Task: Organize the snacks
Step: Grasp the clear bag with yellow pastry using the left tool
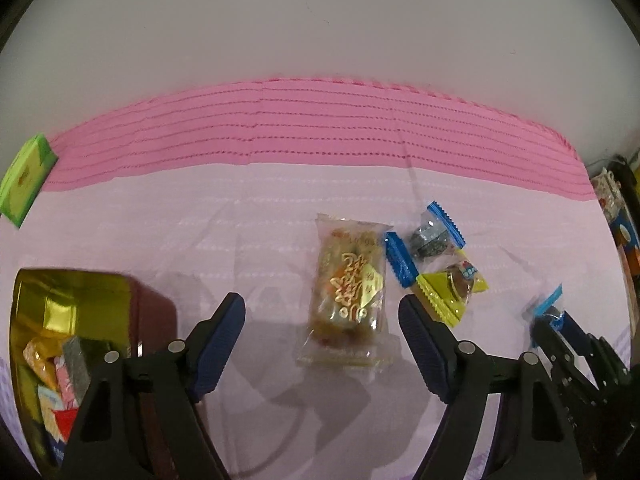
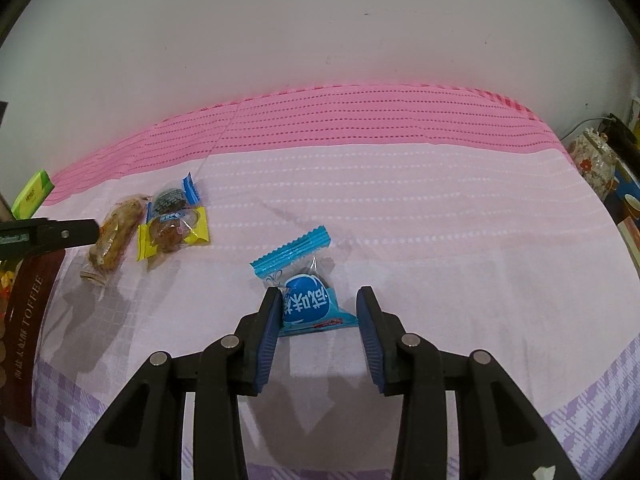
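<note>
The right gripper (image 2: pixel 318 312) stood part-open around the blue-wrapped candy (image 2: pixel 304 304) on the cloth (image 2: pixel 440 240) — left pad touching, right pad clear. The left gripper (image 1: pixel 322 340) hung wide open over the clear snack bar (image 1: pixel 348 292), holding nothing. The gold tin (image 1: pixel 72 300) already held several sweets; four pieces remained outside — the bar, the yellow-wrapped sweet (image 1: pixel 452 286) and dark sweet (image 1: pixel 430 240) beyond, and the blue candy.

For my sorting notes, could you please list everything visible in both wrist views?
Clear-wrapped snack bar: one, brownish, between the left fingers.
Blue-ended dark candy: one, beyond the bar.
Yellow-wrapped candy: one, touching the blue-ended one.
Light-blue candy packet: one, between the right fingers, left pad touching.
Toffee tin: one, gold inside, dark red outside, holds snacks, left.
Green box: one, far left.
Floral jar: one, far right.
Cloth: pink, purple-checked near edge.
Left gripper: open.
Right gripper: partly open.
</note>
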Demonstrator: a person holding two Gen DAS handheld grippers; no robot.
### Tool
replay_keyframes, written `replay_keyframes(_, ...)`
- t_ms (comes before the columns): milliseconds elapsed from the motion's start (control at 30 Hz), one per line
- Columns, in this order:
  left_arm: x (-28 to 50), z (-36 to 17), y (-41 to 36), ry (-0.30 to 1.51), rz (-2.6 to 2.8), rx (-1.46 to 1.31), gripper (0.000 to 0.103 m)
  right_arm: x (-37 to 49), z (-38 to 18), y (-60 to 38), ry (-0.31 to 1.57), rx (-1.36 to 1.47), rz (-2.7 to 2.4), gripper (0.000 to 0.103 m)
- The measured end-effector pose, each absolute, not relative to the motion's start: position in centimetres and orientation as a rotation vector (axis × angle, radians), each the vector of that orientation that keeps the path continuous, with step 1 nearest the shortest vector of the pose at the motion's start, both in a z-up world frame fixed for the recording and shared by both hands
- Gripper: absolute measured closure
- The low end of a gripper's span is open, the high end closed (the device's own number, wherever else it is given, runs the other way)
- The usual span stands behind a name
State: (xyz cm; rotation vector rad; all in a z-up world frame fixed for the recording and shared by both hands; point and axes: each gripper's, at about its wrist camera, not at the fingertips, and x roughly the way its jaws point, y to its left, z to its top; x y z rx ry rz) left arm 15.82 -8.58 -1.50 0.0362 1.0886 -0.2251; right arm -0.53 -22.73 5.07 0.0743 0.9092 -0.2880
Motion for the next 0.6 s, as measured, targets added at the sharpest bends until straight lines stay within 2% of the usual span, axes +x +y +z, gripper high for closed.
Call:
replay_keyframes(400, 17.4, -3.9, -9.6, 1.107, -0.226, 0.088, 0.037, -0.3, 4.9, -22.6, 0.915, 0.058, -0.291, 0.062)
replay_keyframes(467, 17.1, -3.9, -9.7, 1.092, -0.234, 0.111, 0.044, -0.3, 4.9, -22.6, 0.916, 0.055, -0.291, 0.062)
replay_keyframes(533, 16.9, -3.7, -9.7, 1.088, -0.242, 0.111, 0.059, -0.3, 4.9, -22.6, 0.917, 0.053, -0.292, 0.062)
replay_keyframes(600, 16.4, -3.5, -9.8, 1.088, -0.249, 0.124, 0.065, -0.4, 4.9, -22.6, 0.917, 0.053, -0.293, 0.062)
